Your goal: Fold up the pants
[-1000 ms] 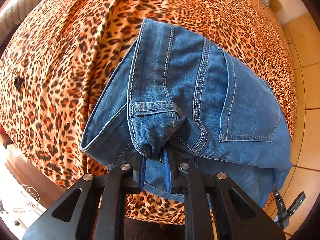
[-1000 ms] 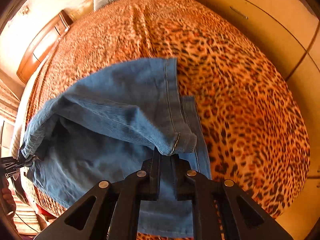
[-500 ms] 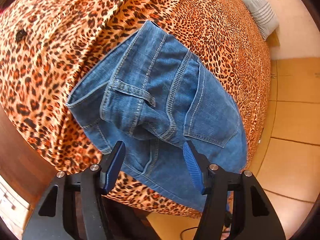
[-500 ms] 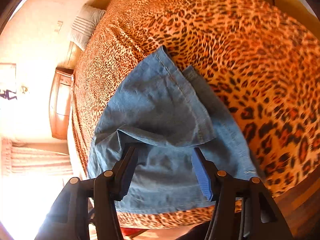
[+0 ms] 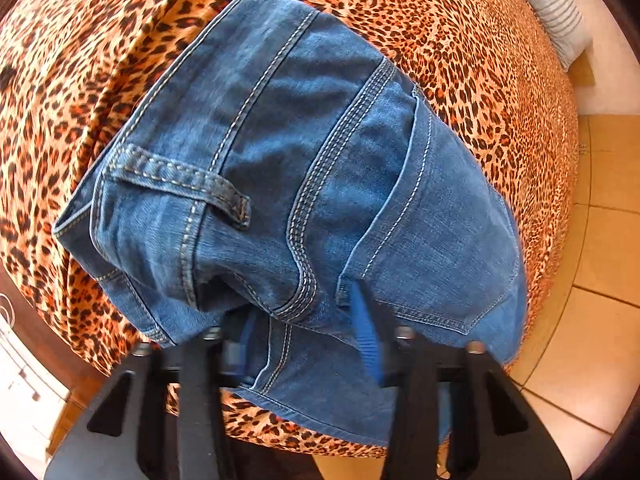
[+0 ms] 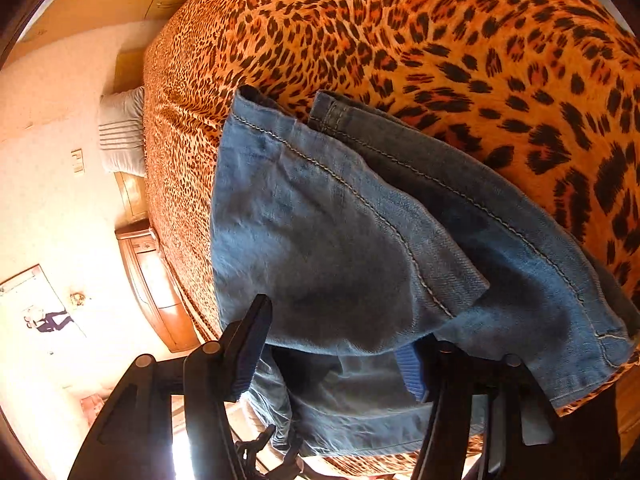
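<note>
Both claws, left and right, now straddle one jeans bundle.

I count one pair of jeans in front of me, with one back pocket and one belt loop showing. One leopard-print bedspread lies under them. One striped pillow sits far right. I hold two grippers, the left gripper and the right gripper.
</note>
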`<state>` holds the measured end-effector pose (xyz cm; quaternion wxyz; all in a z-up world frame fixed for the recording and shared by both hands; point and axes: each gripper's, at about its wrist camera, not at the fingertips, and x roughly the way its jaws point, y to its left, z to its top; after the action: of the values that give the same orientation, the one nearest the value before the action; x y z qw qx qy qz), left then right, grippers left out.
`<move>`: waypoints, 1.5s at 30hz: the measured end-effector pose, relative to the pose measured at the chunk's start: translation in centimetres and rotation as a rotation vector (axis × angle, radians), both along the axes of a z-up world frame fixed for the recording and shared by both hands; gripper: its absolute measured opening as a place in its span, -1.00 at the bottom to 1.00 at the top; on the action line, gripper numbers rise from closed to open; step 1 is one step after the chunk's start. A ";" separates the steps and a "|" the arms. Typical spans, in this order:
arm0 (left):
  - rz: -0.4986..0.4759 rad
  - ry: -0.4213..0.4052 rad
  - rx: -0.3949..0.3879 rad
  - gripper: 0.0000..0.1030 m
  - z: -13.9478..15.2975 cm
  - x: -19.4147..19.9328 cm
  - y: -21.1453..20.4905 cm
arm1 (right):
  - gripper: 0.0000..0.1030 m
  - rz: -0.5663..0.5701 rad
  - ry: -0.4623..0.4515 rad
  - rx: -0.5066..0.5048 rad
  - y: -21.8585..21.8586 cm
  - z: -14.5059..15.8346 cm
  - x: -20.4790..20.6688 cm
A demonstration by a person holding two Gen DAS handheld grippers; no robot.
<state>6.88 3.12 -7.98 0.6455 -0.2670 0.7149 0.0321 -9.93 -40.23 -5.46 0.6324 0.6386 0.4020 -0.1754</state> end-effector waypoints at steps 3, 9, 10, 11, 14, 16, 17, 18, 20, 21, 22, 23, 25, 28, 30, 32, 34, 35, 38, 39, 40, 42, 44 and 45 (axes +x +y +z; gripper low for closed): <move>-0.042 -0.049 0.008 -0.72 2.1 0.0 0.5 | -0.92 0.076 -0.046 -0.077 0.1 2.0 -0.1; -0.065 -0.108 -0.016 -0.73 4.9 -4.1 4.5 | -0.92 0.220 -0.124 -0.169 1.3 6.7 -5.2; -0.071 -0.079 -0.010 -0.72 3.6 -5.0 5.0 | -0.90 0.252 -0.094 -0.183 1.6 6.3 -6.1; -0.070 -0.032 -0.007 -0.72 2.2 -5.8 5.2 | -0.88 0.271 -0.047 -0.188 1.7 5.3 -6.9; -0.028 0.102 -0.021 -0.71 -2.5 -7.3 6.0 | -0.84 0.255 0.116 -0.180 0.8 1.1 -8.4; -0.019 0.102 -0.021 -0.67 -2.7 -7.6 6.3 | -0.83 0.236 0.146 -0.166 0.6 -0.5 -8.9; -0.032 0.095 -0.016 -0.67 -2.4 -7.5 6.3 | -0.83 0.230 0.143 -0.170 0.8 -0.5 -9.0; -0.044 0.090 -0.012 -0.66 -2.2 -7.4 6.3 | -0.83 0.239 0.144 -0.181 1.0 -0.1 -8.9; -0.065 0.080 -0.004 -0.66 -1.8 -7.0 6.1 | -0.84 0.263 0.138 -0.217 1.1 1.2 -8.8; -0.069 0.077 -0.004 -0.66 -1.8 -6.9 6.1 | -0.84 0.261 0.122 -0.228 1.4 1.8 -8.8; -0.072 0.074 -0.001 -0.64 -1.9 -6.8 6.0 | -0.84 0.255 0.110 -0.234 1.4 2.2 -8.8; -0.072 0.073 0.000 -0.63 -2.1 -6.8 5.9 | -0.84 0.255 0.116 -0.235 1.4 2.6 -8.8; -0.083 0.081 0.016 -0.45 -2.7 -6.8 5.9 | -0.84 0.266 0.166 -0.248 1.3 2.2 -9.5; -0.118 0.067 0.002 -0.35 -2.5 -6.5 5.6 | -0.89 0.255 0.197 -0.223 1.1 1.5 -10.4; -0.154 0.045 -0.027 -0.19 -1.3 -7.0 6.5 | -0.86 0.267 0.209 -0.240 1.0 2.5 -10.7; -0.185 0.020 -0.072 -0.14 0.0 -7.6 7.8 | -0.62 0.293 0.255 -0.316 0.5 4.4 -10.7; -0.186 -0.017 -0.099 -0.13 1.6 -7.6 9.7 | -0.45 0.321 0.287 -0.441 0.1 6.7 -10.5; -0.168 -0.039 -0.089 -0.11 2.3 -7.2 10.9 | -0.42 0.343 0.282 -0.498 -0.7 7.5 -10.6; -0.086 -0.078 -0.041 0.14 3.4 -3.8 13.5 | -0.30 0.437 0.243 -0.593 -0.2 9.8 -7.5; -0.064 -0.078 -0.049 0.17 3.0 -2.5 14.3 | -0.28 0.475 0.213 -0.600 0.4 10.3 -5.7; -0.048 -0.072 -0.057 0.17 2.2 -1.2 14.9 | -0.24 0.514 0.180 -0.605 1.0 10.6 -3.7; -0.036 -0.053 -0.058 0.17 0.9 1.8 14.9 | -0.14 0.608 0.113 -0.600 3.1 10.6 1.0; -0.043 -0.034 -0.052 0.17 -0.4 3.7 14.2 | 0.01 0.717 0.055 -0.605 5.9 10.0 6.1; -0.050 -0.021 -0.051 0.17 -1.0 4.4 13.7 | 0.03 0.774 0.038 -0.610 7.3 9.7 8.2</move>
<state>11.26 16.80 -8.99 0.6465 -0.2659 0.7151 -0.0051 -1.68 -32.88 4.25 0.8019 0.2248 0.5514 -0.0487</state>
